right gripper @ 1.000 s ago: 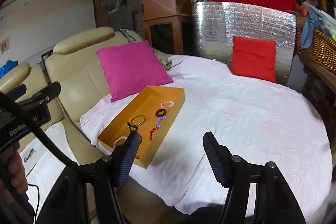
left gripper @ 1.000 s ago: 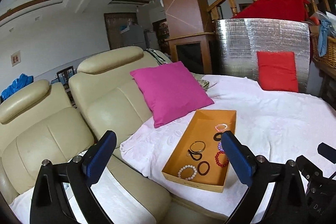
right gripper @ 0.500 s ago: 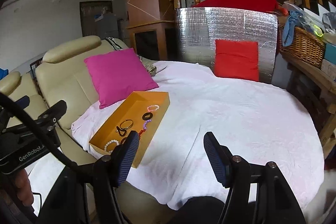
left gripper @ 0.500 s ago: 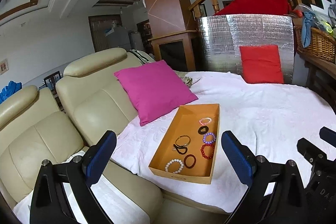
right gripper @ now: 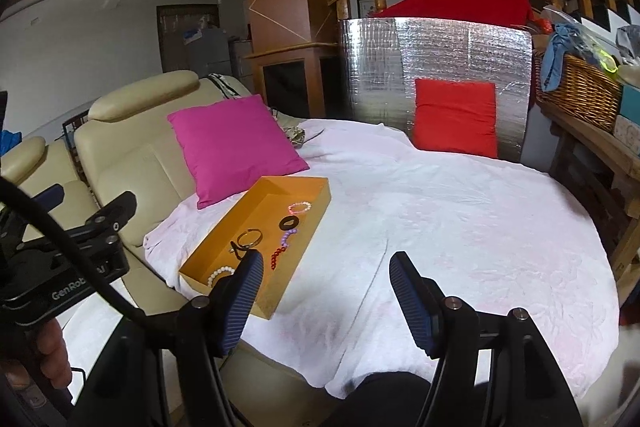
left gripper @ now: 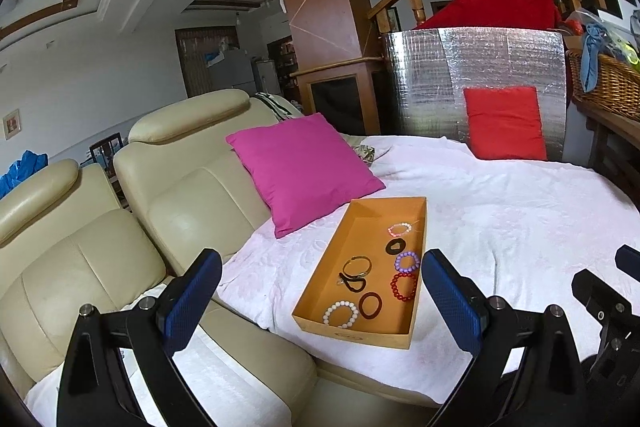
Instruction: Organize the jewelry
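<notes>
An open orange box (left gripper: 320,279) (right gripper: 224,231) lies on the white-covered table near its left edge. It holds several bracelets and hair ties: a white bead bracelet (left gripper: 341,313), a red bead bracelet (left gripper: 404,286), a purple bead bracelet (left gripper: 407,261), a pink bead bracelet (left gripper: 401,228), a metal bangle (left gripper: 357,265) and dark hair ties (left gripper: 370,305). My left gripper (left gripper: 322,297) is open and empty, held short of the box. My right gripper (right gripper: 326,291) is open and empty, near the box's front right corner.
A magenta cushion (left gripper: 302,169) leans on the cream sofa (left gripper: 180,203) just left of the box. A red cushion (left gripper: 505,123) rests against a silver foil panel (left gripper: 472,75) at the back. A wicker basket (right gripper: 578,89) stands on a wooden shelf at right.
Both grippers have pulled back and levelled, so the box sits a little farther away and more of the table shows. Both stay open. The jewelry has not moved.
</notes>
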The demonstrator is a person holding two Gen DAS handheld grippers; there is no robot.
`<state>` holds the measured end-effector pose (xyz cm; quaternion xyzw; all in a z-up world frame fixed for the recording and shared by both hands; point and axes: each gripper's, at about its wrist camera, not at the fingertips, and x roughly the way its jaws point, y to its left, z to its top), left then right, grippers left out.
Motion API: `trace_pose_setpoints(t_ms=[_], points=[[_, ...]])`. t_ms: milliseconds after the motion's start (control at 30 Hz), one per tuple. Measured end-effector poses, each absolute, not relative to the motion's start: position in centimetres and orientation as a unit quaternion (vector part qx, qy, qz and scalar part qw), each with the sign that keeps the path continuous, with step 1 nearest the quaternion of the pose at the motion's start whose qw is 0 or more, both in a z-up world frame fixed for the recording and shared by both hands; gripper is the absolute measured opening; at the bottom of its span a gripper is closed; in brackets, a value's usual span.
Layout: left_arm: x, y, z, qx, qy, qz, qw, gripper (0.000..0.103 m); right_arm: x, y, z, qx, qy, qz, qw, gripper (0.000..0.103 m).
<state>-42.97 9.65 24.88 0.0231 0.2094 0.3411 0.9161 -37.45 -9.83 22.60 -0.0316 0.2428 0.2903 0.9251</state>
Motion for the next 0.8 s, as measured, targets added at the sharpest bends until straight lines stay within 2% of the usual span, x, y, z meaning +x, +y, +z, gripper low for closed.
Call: trace_pose_setpoints(t_ms=[800], points=[[-43.9,12.2,24.6,0.009,0.208,0.349,0.914,0.100,-38.3,-7.6,22.5,-0.059,0.246,0.301,0.919,0.070]])
